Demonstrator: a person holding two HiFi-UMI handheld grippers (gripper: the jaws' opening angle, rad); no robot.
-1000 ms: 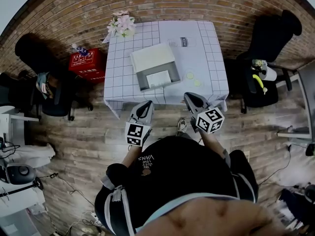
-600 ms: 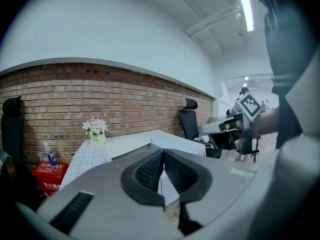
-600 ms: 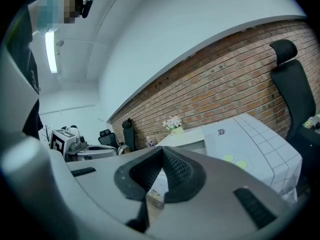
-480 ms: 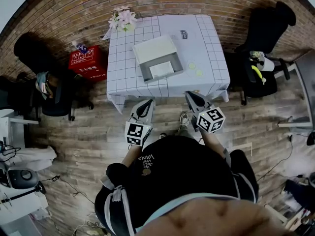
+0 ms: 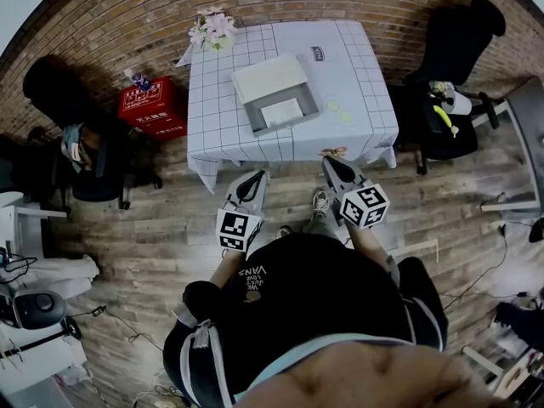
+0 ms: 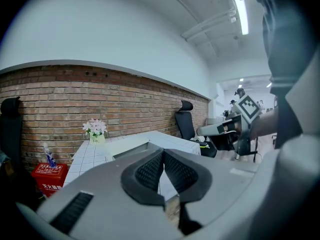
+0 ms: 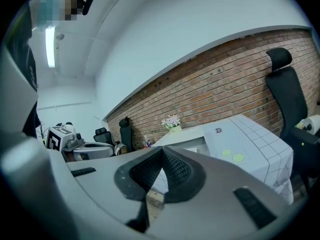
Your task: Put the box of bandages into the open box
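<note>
**Both grippers empty and drawn back from the bench, with a white pack lying in the open box**

A person stands on a wooden floor, facing a bench [image 5: 212,100] covered in a white grid-patterned cloth. It is set against a brick wall. The person holds both grippers close to the body, short of the bench's near edge.

The left gripper [image 5: 253,179] has its fingers pressed together with nothing between them. The right gripper [image 5: 330,163] is the same, with its fingers together and empty.

The open box [image 5: 252,119] sits near the middle of the bench, its lid tipped back toward the wall. A flat white pack [image 5: 281,112] lies inside it. This is most likely the box of bandages, though it is too small to read. Two small pale green discs [image 5: 333,106] lie on the cloth just to the right of the box. A pot of flowers [image 5: 212,29] stands at the far left corner.

The placing step looks finished, since nothing is held and the pack lies inside the box. If so, the next move calls for no more than keeping clear of the bench.

Compared with a second ago, the bench sits further up the head view. More floor shows between it and the grippers, so the person appears to have stepped back. The grippers keep the same closed pose.
</note>
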